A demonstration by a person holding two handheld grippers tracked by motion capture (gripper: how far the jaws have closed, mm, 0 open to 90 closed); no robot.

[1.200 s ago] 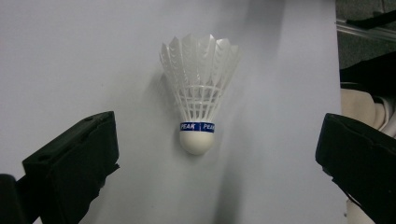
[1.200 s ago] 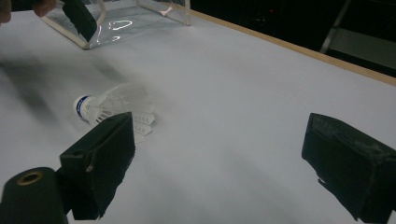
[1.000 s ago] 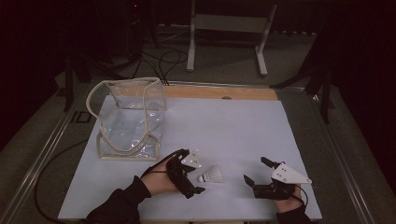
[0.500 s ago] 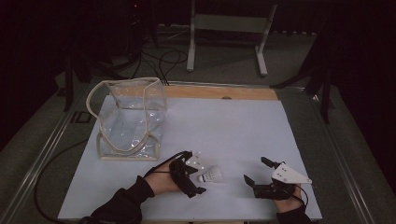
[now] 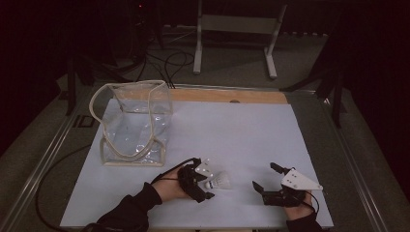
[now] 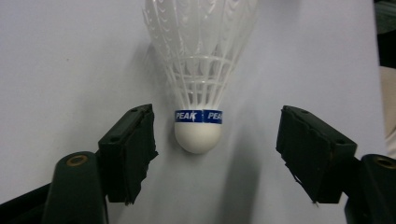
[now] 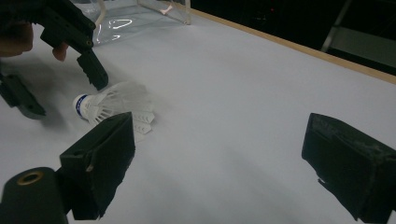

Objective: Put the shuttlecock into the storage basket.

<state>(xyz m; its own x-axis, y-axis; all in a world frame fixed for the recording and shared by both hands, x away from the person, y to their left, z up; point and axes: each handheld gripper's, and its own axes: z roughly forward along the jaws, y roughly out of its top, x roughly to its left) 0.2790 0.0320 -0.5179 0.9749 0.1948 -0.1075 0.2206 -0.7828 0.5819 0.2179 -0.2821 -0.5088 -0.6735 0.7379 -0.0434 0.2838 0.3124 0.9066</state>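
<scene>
Closing on the cork is the step in hand, judged from how things lie. Going left to right across the high view: the clear plastic bag [image 5: 135, 123] stands open-topped at about ten o'clock on the white table [image 5: 241, 135], well apart from the work. At about six o'clock, the left gripper [image 5: 205, 182] has its jaws on either side of the shuttlecock [image 5: 220, 182], which lies on its side on the table, skirt pointing toward three o'clock.

In the left gripper view the shuttlecock [image 6: 201, 70] shows its white cork end and blue band sitting between the two black jaws, with the feathered skirt running off toward twelve o'clock. The jaws have just been closing, yet a gap shows on both sides of the cork, wider on the right one, so nothing is gripped yet.

To do this well, I would shift the gripper slightly so the cork sits midway, then close on the cork or band rather than the skirt, which looks flimsy and likely to crush or let the thing swivel. Keeping the jaw tips low to the table should stop the round cork from squirting out.

At about four o'clock the right gripper [image 5: 268, 179] rests near the table edge, jaws wide apart and empty.
</scene>
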